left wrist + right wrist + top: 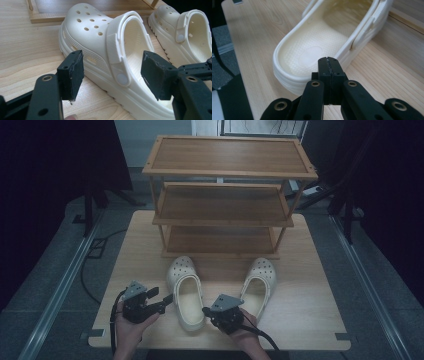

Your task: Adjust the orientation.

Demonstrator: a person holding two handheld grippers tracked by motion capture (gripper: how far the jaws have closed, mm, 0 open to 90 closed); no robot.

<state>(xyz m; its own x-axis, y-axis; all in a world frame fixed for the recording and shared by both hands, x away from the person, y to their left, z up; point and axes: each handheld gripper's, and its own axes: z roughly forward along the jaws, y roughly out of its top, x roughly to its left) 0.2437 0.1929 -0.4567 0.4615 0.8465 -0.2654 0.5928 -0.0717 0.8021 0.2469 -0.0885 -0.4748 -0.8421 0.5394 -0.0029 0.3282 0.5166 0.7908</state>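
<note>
Two cream clogs lie on the wooden table, toes toward a shoe rack: the left clog (pixel 187 292) (pixel 87 27) and the right clog (pixel 260 280) (pixel 190 37). My left gripper (pixel 162 297) (pixel 112 75) is open at the left clog's outer side, its black pads either side of the strap rivet without touching it. My right gripper (pixel 205 310) (pixel 329 62) is shut with nothing in it, its tip just short of the heel rim of the left clog (pixel 312 52).
A three-tier wooden shoe rack (pixel 225 172) stands at the table's far side, its shelves bare; its base rail (pixel 45 17) lies just behind the clogs' toes. The table's front edge (pixel 310 340) is close behind both hands. Dark stands flank the table.
</note>
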